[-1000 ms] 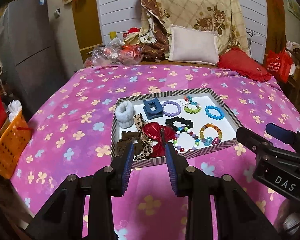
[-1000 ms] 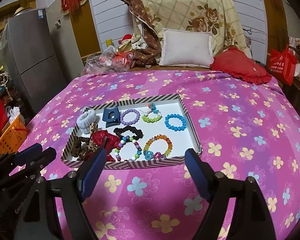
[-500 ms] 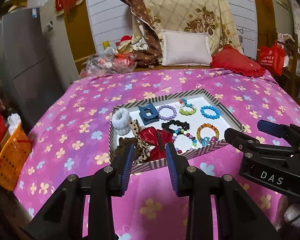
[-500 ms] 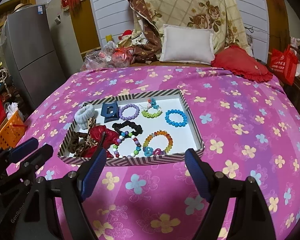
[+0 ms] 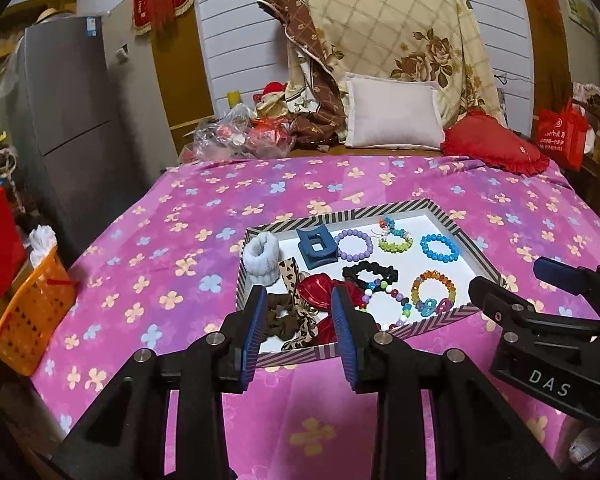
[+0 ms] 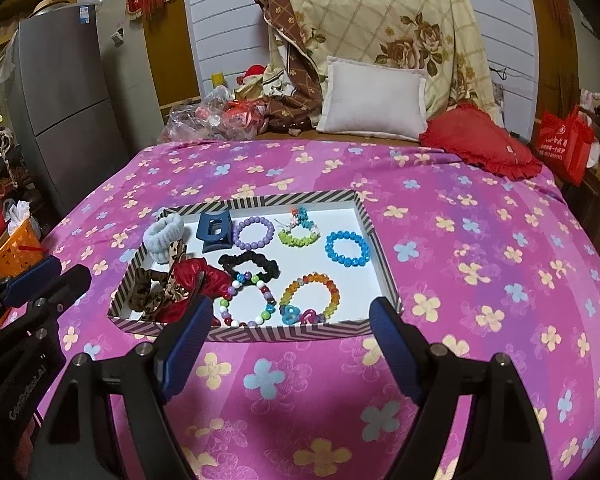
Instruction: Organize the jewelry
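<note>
A shallow striped tray (image 6: 364,220) (image 5: 444,212) lies on the pink flowered bedspread. It holds several bead bracelets, a blue claw clip (image 6: 214,230), a white scrunchie (image 6: 164,236), a black scrunchie (image 6: 250,266), a red bow (image 6: 198,280) and a leopard scrunchie (image 6: 148,292). My left gripper (image 5: 298,330) is open and empty, just short of the tray's near left corner. My right gripper (image 6: 290,346) is wide open and empty, before the tray's near edge.
Pillows (image 6: 374,98), a red cushion (image 6: 478,140) and plastic bags (image 6: 204,118) lie at the bed's far end. An orange basket (image 5: 28,312) and a grey fridge (image 5: 72,120) stand left of the bed. A red bag (image 6: 564,142) hangs at right.
Both grippers have drawn back and risen a little from the tray. Neither has taken hold of anything, and their openings stay the same.
</note>
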`<action>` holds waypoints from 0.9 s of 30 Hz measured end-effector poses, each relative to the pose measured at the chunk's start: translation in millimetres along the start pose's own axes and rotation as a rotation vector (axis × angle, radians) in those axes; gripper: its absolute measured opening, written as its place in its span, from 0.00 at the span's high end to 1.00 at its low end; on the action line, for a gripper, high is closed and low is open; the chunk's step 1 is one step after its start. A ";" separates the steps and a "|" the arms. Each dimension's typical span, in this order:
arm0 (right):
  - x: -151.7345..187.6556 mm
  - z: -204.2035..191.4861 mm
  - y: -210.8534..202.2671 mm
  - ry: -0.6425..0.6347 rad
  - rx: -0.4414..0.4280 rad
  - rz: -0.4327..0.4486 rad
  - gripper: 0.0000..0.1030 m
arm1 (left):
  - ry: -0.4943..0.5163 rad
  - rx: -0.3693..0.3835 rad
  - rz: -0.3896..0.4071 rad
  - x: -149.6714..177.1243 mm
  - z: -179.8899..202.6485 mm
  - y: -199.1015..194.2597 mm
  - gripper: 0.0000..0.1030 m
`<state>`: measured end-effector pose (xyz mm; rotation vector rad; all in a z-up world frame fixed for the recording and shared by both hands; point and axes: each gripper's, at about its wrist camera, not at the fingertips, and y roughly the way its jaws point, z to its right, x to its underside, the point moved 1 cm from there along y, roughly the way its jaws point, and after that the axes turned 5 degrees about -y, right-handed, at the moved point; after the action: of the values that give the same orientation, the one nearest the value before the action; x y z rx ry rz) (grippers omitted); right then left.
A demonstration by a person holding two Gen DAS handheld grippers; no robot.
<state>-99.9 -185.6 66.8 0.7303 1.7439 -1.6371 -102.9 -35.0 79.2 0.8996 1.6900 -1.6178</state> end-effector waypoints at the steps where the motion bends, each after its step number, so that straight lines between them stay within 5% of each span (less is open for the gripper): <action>1: -1.1 -0.3 -0.7 -0.001 0.001 0.001 0.19 | -0.003 -0.001 0.001 -0.3 -0.4 -0.6 0.66; 27: -3.3 -13.5 6.5 -0.026 -0.014 -0.020 0.19 | -0.043 0.011 -0.012 -0.9 -6.7 0.9 0.66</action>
<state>-93.8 -171.5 65.5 0.6844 1.7479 -1.6386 -101.6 -28.4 79.7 0.8551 1.6622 -1.6442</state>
